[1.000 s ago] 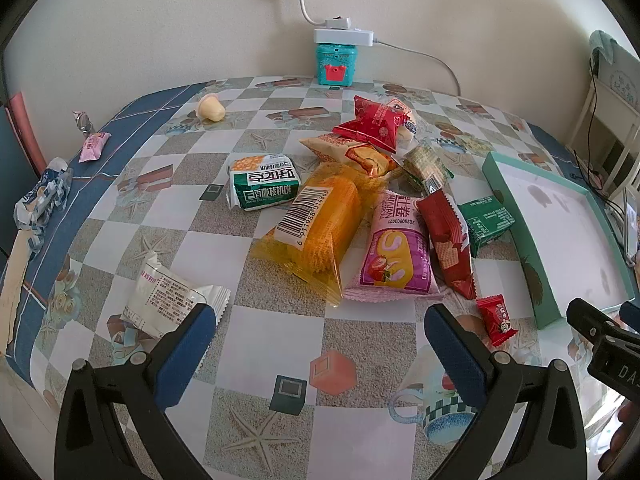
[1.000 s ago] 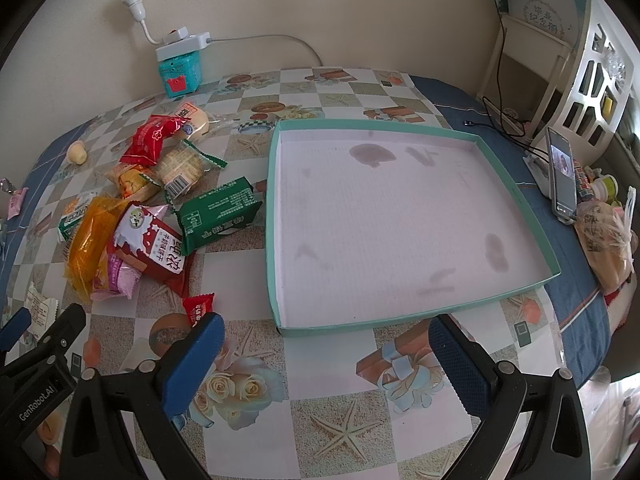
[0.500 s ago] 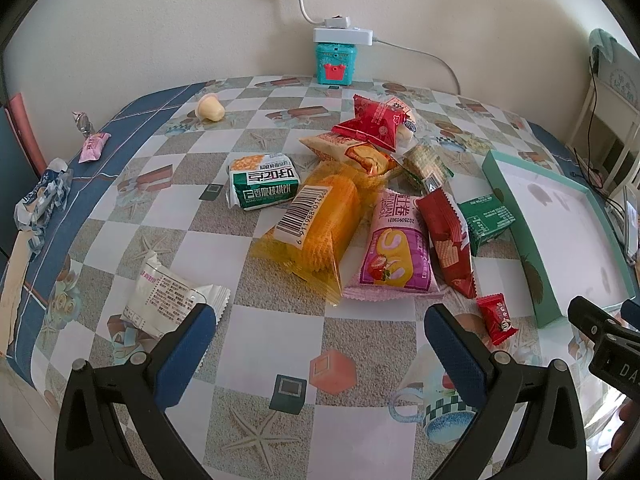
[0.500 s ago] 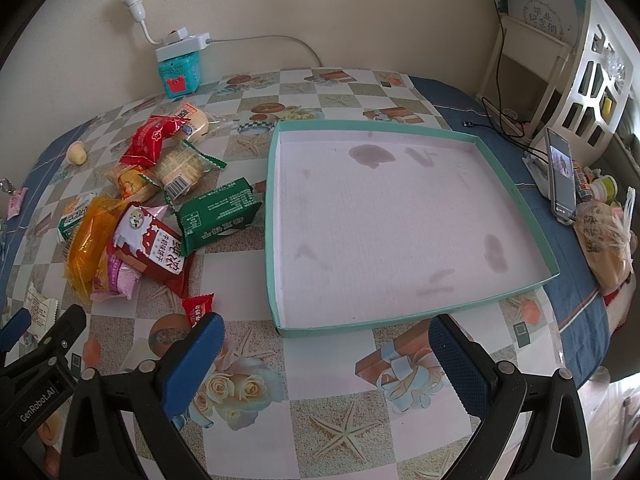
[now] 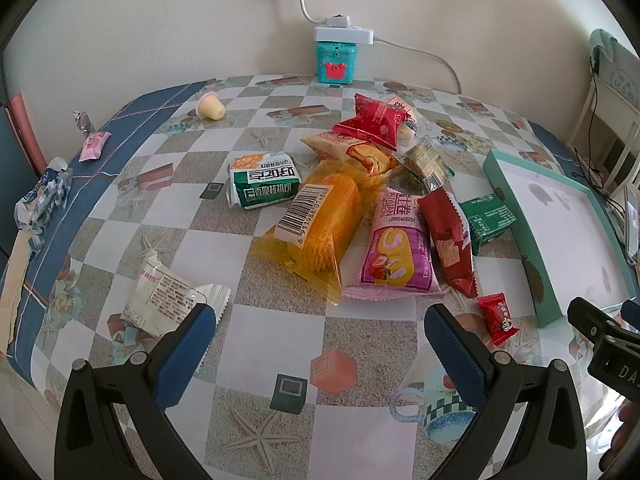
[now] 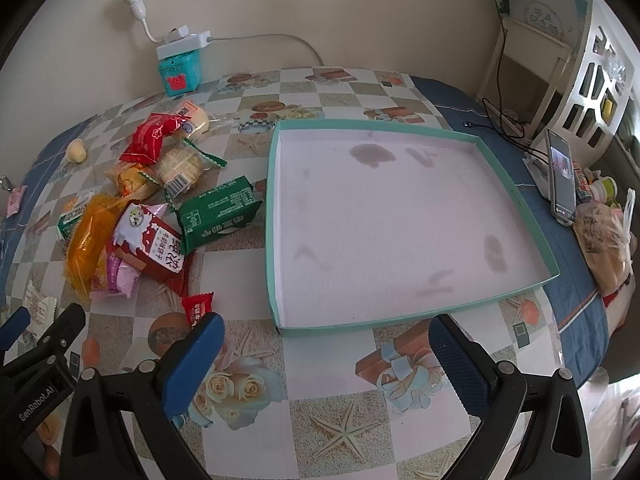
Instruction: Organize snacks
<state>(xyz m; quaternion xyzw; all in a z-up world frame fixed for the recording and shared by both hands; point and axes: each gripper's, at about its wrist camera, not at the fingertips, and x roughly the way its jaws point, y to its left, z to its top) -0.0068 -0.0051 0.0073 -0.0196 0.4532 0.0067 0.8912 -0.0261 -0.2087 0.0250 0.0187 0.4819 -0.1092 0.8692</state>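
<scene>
From the left wrist, we see our left gripper [image 5: 320, 320] spread wide and empty above the checked tablecloth [image 5: 256, 320], with the heap of crinkly plastic snack packets [image 5: 360, 208] mid-table beyond it.

From the right wrist, our right gripper [image 6: 326, 340] is equally wide and empty, facing the shallow teal cardboard tray [image 6: 272, 216] near the table's right edge.

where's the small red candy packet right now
The small red candy packet lies on the checkered tablecloth, just beyond the teal cardboard tray's near left corner, near the snack pile.
</scene>
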